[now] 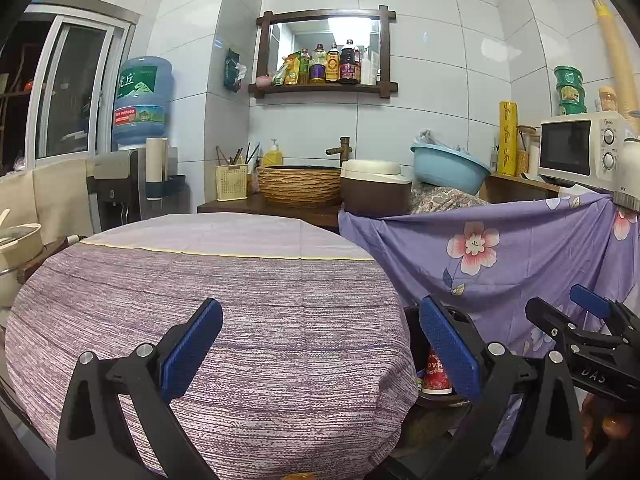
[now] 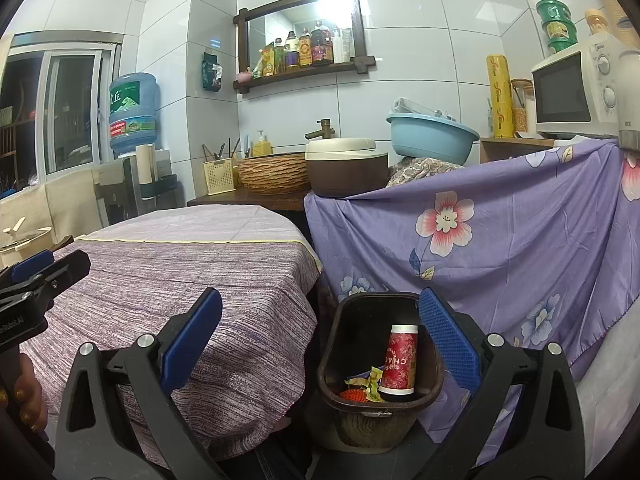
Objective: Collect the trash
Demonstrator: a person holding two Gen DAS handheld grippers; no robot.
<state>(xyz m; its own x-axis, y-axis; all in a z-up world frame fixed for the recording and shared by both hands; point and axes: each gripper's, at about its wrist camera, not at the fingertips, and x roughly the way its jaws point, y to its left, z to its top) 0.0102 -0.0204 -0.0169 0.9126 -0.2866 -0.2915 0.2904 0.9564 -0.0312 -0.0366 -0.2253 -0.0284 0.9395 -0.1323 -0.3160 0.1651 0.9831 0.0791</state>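
Purple striped cloth covers the round table [image 1: 224, 304], whose top is bare in both wrist views. Just beside the table's right edge, between it and the lilac floral sheet [image 2: 520, 248] draped over the counter, stands a dark brown bin [image 2: 340, 344]. Inside the bin a red paper cup [image 2: 399, 360] stands upside down against the right wall, with a yellow-green crumpled wrapper [image 2: 374, 384] and a small orange ridged item [image 2: 354, 395] lying on the bottom beside it.

The right gripper [image 2: 320, 342] hangs over the gap between table and bin, its blue-padded fingers [image 2: 448, 340] spread wide and empty; the right-hand pad overlaps the bin's rim in the view. The left gripper [image 1: 320, 348] hovers over the table's near right edge, fingers [image 1: 192, 352] likewise spread wide with nothing between them. From the left wrist, the cup shows partly behind the right-hand pad.

Behind the table sit a woven basin [image 1: 300, 184] under a brass tap, a rice cooker [image 1: 374, 188] and a blue plastic tub [image 1: 448, 168].
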